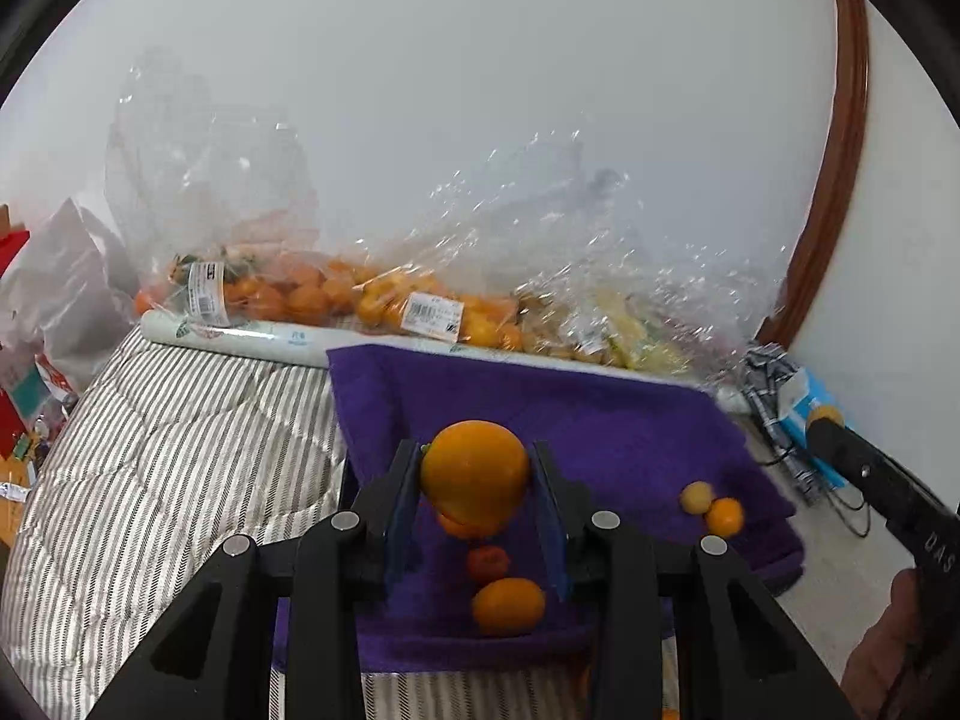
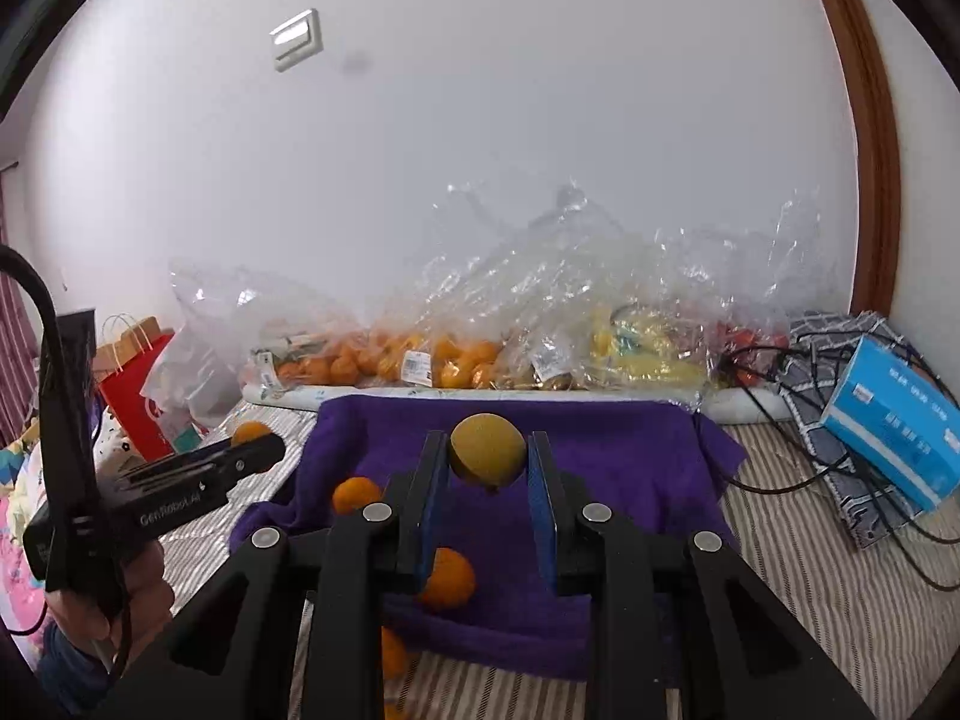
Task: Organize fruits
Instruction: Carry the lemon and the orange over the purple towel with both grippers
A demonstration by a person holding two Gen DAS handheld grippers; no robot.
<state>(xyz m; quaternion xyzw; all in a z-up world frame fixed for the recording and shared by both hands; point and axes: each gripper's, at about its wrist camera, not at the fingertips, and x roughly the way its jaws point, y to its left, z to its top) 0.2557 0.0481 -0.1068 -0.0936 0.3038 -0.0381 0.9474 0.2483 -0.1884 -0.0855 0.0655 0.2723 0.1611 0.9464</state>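
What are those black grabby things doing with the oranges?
A person is sorting fruit with a gripper in each hand. The left gripper is shut on a big orange, lifted above the purple towel. The right gripper is shut on a yellowish round fruit, also up off the towel. A few small oranges lie loose on the towel, and clear bags of fruit sit along the wall behind it.
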